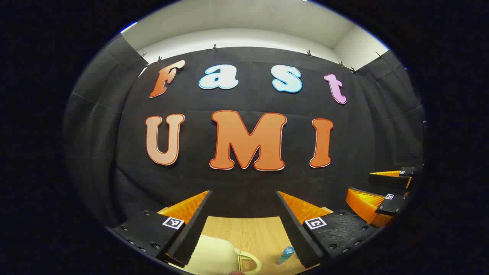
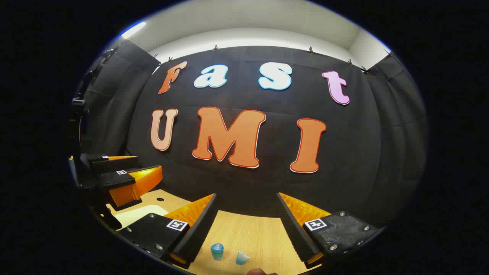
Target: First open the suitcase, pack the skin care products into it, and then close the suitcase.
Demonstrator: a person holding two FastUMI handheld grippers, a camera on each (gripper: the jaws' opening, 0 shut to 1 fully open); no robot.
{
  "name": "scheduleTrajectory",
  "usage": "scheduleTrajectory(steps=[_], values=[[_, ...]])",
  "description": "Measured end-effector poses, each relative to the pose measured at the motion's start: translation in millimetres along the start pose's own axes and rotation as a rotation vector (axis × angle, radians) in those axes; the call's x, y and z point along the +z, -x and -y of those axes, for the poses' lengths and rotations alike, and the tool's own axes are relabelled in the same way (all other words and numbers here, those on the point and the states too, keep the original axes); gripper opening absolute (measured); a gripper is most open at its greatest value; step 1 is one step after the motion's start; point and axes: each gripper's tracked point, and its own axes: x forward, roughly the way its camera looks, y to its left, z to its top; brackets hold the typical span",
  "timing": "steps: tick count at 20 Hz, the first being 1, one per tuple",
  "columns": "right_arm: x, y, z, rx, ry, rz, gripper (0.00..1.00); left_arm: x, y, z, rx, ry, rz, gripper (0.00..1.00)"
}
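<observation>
In the left gripper view a cream suitcase [image 1: 214, 256] with a handle [image 1: 250, 263] lies on the wooden table [image 1: 248, 233], low between my left gripper's [image 1: 244, 225] open, empty fingers. A blue skin care bottle [image 1: 285, 255] stands to its right. The right gripper [image 1: 382, 191] shows far right there, open. In the right gripper view a blue bottle [image 2: 217, 251] and a pale blue-white one [image 2: 242, 258] stand on the table [image 2: 252, 233] below my right gripper [image 2: 247, 225], which is open and empty. At the left of that view, the left gripper [image 2: 122, 173] hangs above the suitcase's pale surface [image 2: 137, 214].
The black cloth wall stands close behind the table's far edge in both views. A small dark hole [image 2: 160, 199] marks the tabletop near the suitcase. Bare wood lies between the bottles and the wall.
</observation>
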Motion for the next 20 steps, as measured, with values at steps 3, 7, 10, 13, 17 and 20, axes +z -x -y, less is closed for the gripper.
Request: scheduleTrajectory(steps=[3,7,10,13,17,20], values=[[-4,5,3,-0.013,-0.003,-0.009,0.95,-7,5,2,-0.002,-0.009,-0.017,0.99],[-14,11,2,-0.014,-0.001,-0.025,0.95,-16,8,11,-0.021,-0.052,-0.035,0.99],[-18,11,0,-0.007,-0.004,-0.029,0.95,-25,11,17,-0.035,-0.087,-0.045,0.99],[-20,10,3,-0.004,-0.022,-0.034,0.95,-32,14,16,-0.032,-0.111,-0.060,0.98],[-19,7,11,-0.016,-0.021,-0.028,0.95,-42,18,13,-0.030,-0.156,-0.079,0.98],[-19,6,24,-0.037,-0.018,-0.026,0.95,-63,21,12,-0.035,-0.206,-0.127,0.98]])
